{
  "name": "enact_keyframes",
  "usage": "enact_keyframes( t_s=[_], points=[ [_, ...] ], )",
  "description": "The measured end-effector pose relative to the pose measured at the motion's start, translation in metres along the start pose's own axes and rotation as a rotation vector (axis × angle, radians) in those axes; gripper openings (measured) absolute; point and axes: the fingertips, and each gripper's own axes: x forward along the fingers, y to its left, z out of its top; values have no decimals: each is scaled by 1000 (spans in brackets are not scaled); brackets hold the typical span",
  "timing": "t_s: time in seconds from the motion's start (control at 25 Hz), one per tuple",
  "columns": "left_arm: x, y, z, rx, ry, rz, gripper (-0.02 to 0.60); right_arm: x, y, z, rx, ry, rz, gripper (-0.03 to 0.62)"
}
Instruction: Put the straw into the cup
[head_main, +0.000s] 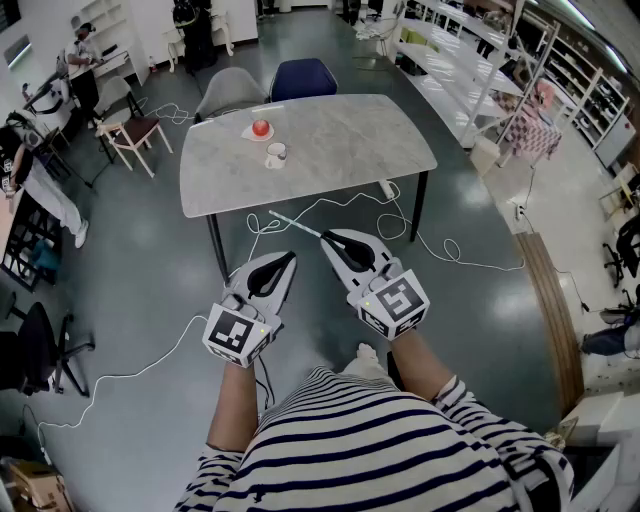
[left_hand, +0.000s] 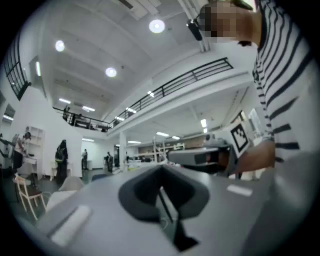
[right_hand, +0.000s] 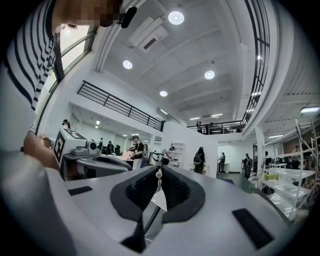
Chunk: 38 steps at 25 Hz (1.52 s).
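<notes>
A thin white straw (head_main: 293, 223) sticks out to the left and away from my right gripper (head_main: 326, 238), which is shut on it. In the right gripper view the straw's end (right_hand: 158, 174) shows between the closed jaws. A small white cup (head_main: 276, 154) stands on the grey marble table (head_main: 340, 150), with a red-topped thing on a white saucer (head_main: 260, 129) just behind it. Both grippers hang in the air in front of the table's near edge, well short of the cup. My left gripper (head_main: 289, 258) (left_hand: 161, 189) is shut with nothing in it.
Two chairs, one grey (head_main: 232, 92) and one blue (head_main: 303, 77), stand behind the table. White cables (head_main: 440, 250) and a power strip (head_main: 388, 188) lie on the floor near the table legs. Shelves (head_main: 470, 60) run along the right. A wooden chair (head_main: 135, 132) stands at left.
</notes>
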Motion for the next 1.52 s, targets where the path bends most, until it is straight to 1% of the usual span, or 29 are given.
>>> enact_keyframes(
  t_s=[0.52, 0.96, 1.28, 1.52],
  points=[
    [-1, 0, -5, -8, 15, -7, 6, 4, 3, -1, -2, 8, 12, 23],
    [-3, 6, -9, -4, 21, -8, 6, 8, 9, 9, -30, -21, 20, 24],
    [-4, 10, -15, -40, 12, 5, 6, 8, 6, 9, -24, -13, 3, 23],
    [20, 23, -32, -77, 34, -2, 6, 23, -18, 0, -2, -7, 7, 23]
  ],
)
